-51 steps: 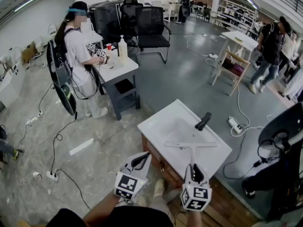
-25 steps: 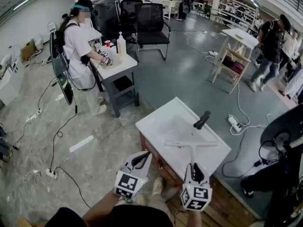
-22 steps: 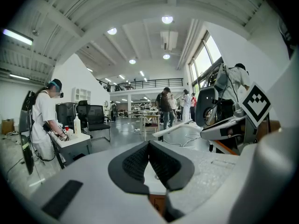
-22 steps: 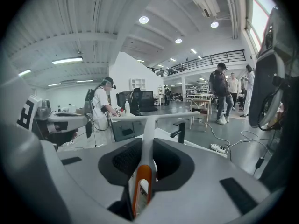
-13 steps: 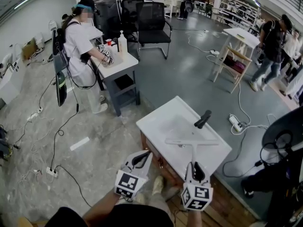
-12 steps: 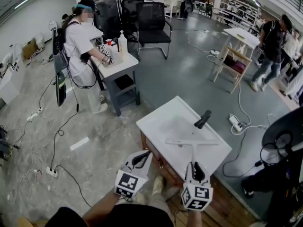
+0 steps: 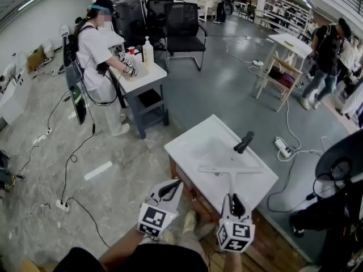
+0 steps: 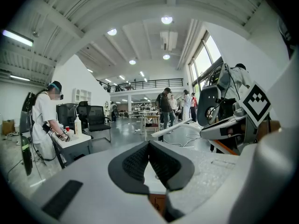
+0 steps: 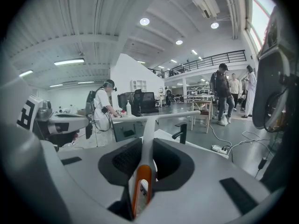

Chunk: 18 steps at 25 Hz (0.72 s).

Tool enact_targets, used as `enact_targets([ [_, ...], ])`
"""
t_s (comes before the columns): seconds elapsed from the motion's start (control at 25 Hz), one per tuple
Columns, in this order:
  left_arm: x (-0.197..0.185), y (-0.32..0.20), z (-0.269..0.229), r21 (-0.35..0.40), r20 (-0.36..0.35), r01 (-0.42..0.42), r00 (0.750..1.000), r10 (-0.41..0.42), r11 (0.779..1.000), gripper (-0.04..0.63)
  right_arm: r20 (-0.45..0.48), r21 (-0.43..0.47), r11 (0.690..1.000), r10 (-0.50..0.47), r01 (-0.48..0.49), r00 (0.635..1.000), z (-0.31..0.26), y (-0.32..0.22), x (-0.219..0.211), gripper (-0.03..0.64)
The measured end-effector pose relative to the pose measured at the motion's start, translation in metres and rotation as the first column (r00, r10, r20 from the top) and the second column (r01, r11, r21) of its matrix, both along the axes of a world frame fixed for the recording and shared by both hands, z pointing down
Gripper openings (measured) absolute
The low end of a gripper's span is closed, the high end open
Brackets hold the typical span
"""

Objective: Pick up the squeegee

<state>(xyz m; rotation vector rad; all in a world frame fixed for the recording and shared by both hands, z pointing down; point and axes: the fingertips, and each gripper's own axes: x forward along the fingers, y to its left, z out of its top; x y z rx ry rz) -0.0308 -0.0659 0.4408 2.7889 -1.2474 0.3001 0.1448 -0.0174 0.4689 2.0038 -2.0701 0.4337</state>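
While the right gripper (image 9: 145, 149) pinches the squeegee (image 9: 148, 122) by its white handle, with the orange-trimmed grip end deep between the two dark pads, its jaws stand only as far apart as that handle is thick. Held this way, the squeegee reaches out over the near rim of the washbasin (image 7: 190, 143). Its long crossbar blade lies across the bowl, roughly level (whether it touches the white surface or hangs just above it I cannot tell). Beside the near left corner of the washbasin, the left gripper (image 8: 149, 146) is empty, its pads pressed together at the tips. It points toward the washbasin's front edge without touching it. A black faucet (image 7: 244, 143) rises at the far side of the washbasin, just beyond the blade. The washbasin sits on a wooden cabinet (image 7: 187, 188). On the grey floor to the right of the washbasin lies a white power strip (image 7: 282, 149) with its cable. Well beyond the washbasin, to its far left, a person (image 7: 96, 61) in a white shirt stands at a small grey table (image 7: 144, 81) bearing a pale bottle (image 7: 148, 52). A black office chair (image 7: 182, 30) stands behind that table. Far off to the right of the washbasin, another person (image 7: 329, 52) in dark clothes stands beside a white stand (image 7: 286, 44).
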Motion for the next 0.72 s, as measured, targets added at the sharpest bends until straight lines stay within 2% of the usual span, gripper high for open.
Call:
enact_targets([
  [0.72,0.0018,0.0005,-0.0019,0.006,0.003,-0.005,1.000,0.005,1.000,0.002,0.006,-0.005,1.000,0.008,-0.008,1.000,0.0051,0.0002,0.0033,0.075],
])
